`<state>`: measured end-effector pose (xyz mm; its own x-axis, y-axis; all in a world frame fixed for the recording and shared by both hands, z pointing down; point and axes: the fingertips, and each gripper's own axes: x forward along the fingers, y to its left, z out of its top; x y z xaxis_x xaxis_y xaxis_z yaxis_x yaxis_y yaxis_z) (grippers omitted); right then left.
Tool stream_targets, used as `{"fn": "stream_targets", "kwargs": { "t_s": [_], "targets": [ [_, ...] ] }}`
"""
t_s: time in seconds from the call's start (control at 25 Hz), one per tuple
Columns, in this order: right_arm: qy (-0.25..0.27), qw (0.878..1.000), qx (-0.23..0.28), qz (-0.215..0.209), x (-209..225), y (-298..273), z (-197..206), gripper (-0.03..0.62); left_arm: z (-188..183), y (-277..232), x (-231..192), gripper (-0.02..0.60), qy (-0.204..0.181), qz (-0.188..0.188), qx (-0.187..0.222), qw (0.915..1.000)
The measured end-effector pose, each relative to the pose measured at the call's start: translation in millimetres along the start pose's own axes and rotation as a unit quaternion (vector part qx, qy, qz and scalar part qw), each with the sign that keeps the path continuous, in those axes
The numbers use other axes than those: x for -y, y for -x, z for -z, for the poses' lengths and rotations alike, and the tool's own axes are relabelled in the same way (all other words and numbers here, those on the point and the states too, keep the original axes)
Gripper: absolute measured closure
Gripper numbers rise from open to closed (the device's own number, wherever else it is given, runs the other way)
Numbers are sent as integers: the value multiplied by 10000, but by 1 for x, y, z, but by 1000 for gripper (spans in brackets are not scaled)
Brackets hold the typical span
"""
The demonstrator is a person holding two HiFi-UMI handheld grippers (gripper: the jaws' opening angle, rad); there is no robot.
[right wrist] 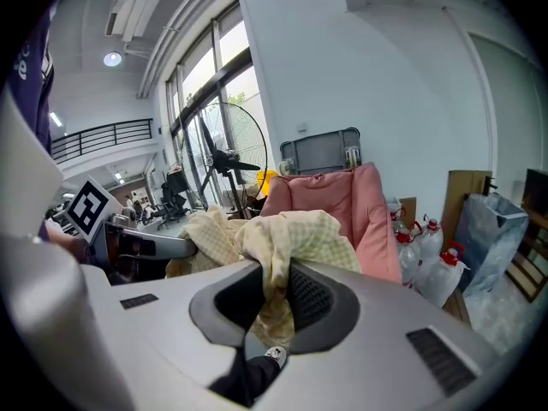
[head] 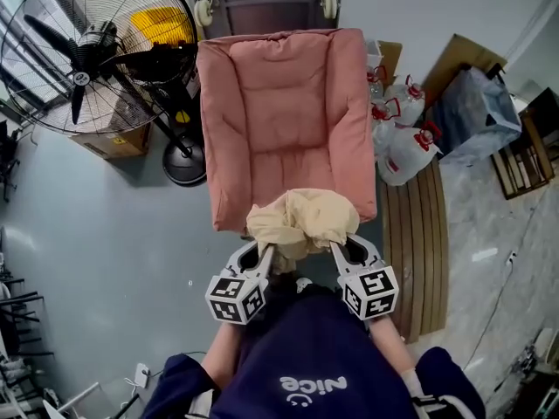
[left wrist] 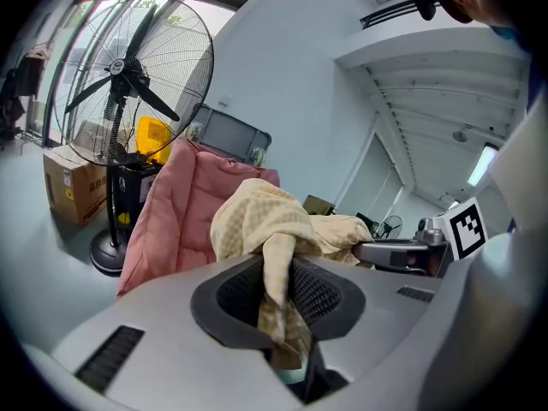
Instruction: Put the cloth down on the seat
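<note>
A pale yellow checked cloth (head: 301, 221) hangs bunched over the front edge of a pink cushioned seat (head: 279, 103), gripped at both ends. Its long axis runs side to side, across the seat's front, with folds drooping in the middle. Whether it touches the cushion cannot be told.

The left gripper (head: 265, 253) has its jaws nearly together, pinching a twisted fold of the cloth that trails down between the pads. The right gripper (head: 339, 251) is clamped the same way on the other end.

Both grippers are held side by side ahead of the person's body, pointing forward and slanting down towards the seat, their tips angled slightly inward.

A large standing fan (head: 87, 59) and a cardboard box (head: 113, 142) are at the seat's left. Red-capped water jugs (head: 403, 142) and a slatted wooden bench (head: 419, 243) are at its right.
</note>
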<state>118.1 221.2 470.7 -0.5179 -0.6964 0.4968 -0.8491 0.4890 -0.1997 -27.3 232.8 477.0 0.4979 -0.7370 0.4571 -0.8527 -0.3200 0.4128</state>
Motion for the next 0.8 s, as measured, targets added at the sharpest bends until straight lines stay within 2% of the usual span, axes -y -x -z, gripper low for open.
{"fn": "stream_targets", "kwargs": {
  "t_s": [0.16,0.4,0.56,0.68,0.8],
  "targets": [
    [-160,9997,-38,176,8,-31,-18,516,-29,-26,-25,495,-138,200,-37,9997],
    [-196,9990,-48,408,12,-83,-52,516,-71,-60,-68,495,-108,451,-138,9988],
    [-277,9981,-19,551,8,-113,-66,516,-93,-77,-93,494,-291,608,-230,9975],
    [-578,9966,22,579,7,-129,-71,516,-104,-87,-108,495,-395,717,-285,9962],
    [-837,9944,51,646,9,-141,-74,516,-111,-96,-122,495,-243,796,-336,9960]
  ]
}}
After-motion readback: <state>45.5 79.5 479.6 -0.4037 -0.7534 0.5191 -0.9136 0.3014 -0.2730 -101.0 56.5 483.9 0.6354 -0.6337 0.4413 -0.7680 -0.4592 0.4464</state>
